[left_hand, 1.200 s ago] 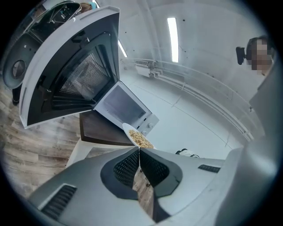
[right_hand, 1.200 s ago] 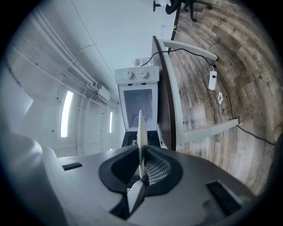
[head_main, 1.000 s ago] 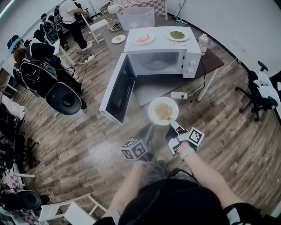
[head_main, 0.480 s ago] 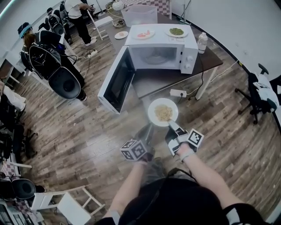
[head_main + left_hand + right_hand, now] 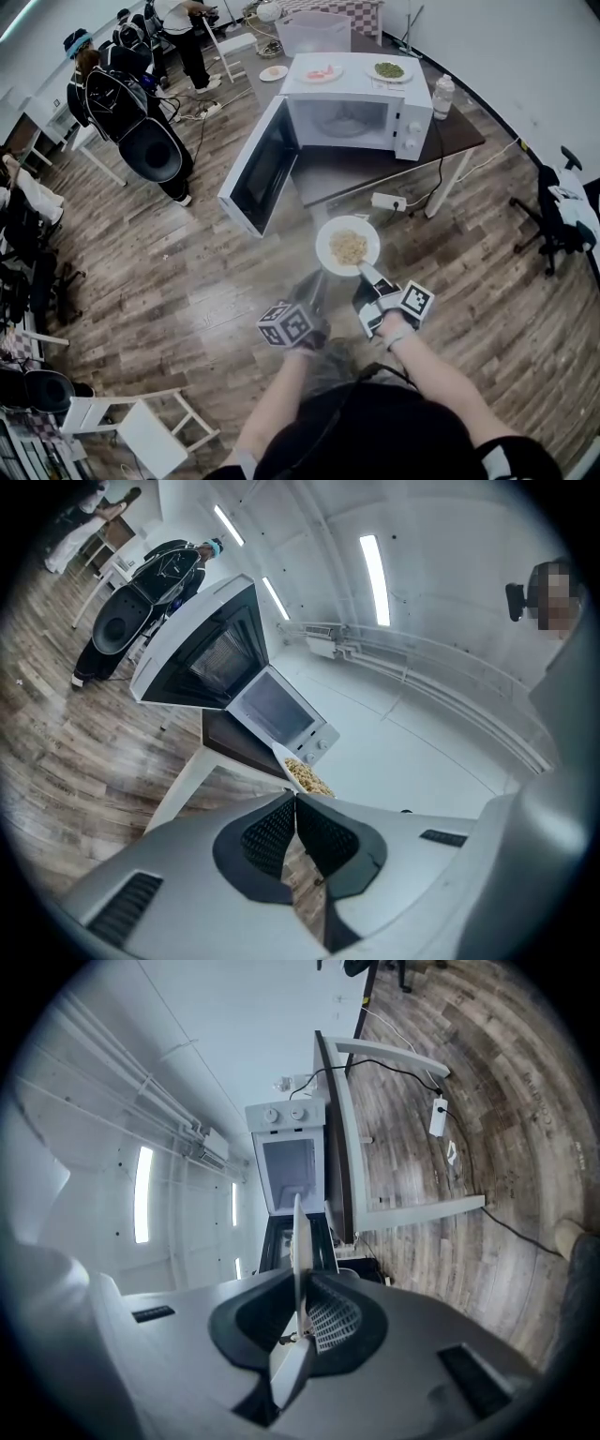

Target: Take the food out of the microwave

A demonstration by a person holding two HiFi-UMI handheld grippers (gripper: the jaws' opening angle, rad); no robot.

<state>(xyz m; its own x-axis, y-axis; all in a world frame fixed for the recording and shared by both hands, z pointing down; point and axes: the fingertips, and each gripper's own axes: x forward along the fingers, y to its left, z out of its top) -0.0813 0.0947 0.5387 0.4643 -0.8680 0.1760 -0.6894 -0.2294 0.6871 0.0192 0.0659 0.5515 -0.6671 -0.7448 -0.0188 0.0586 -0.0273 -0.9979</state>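
A white plate of pale noodles [image 5: 348, 246] hangs over the wooden floor in front of the table. My right gripper [image 5: 364, 271] is shut on its near rim. In the right gripper view the plate [image 5: 298, 1232] stands edge-on between the pads of that gripper [image 5: 302, 1290]. My left gripper [image 5: 317, 281] floats just left of the plate, shut and empty; in its own view the left gripper [image 5: 294, 804] shows its pads pressed together, with the plate [image 5: 306, 776] beyond them. The white microwave [image 5: 361, 108] sits on the table with its door [image 5: 258, 173] swung wide open to the left and its chamber empty.
Two plates of food [image 5: 322, 72] [image 5: 387, 70] rest on the microwave's top. A bottle [image 5: 442, 97] stands on the brown table [image 5: 459, 131], a clear bin [image 5: 322, 33] behind. A power strip [image 5: 386, 201] lies below. People and chairs [image 5: 150, 150] fill the left; an office chair [image 5: 562, 211] stands right.
Both grippers and the plate have drawn back from the microwave, which now sits farther off in the head view. The grip on the plate is unchanged.
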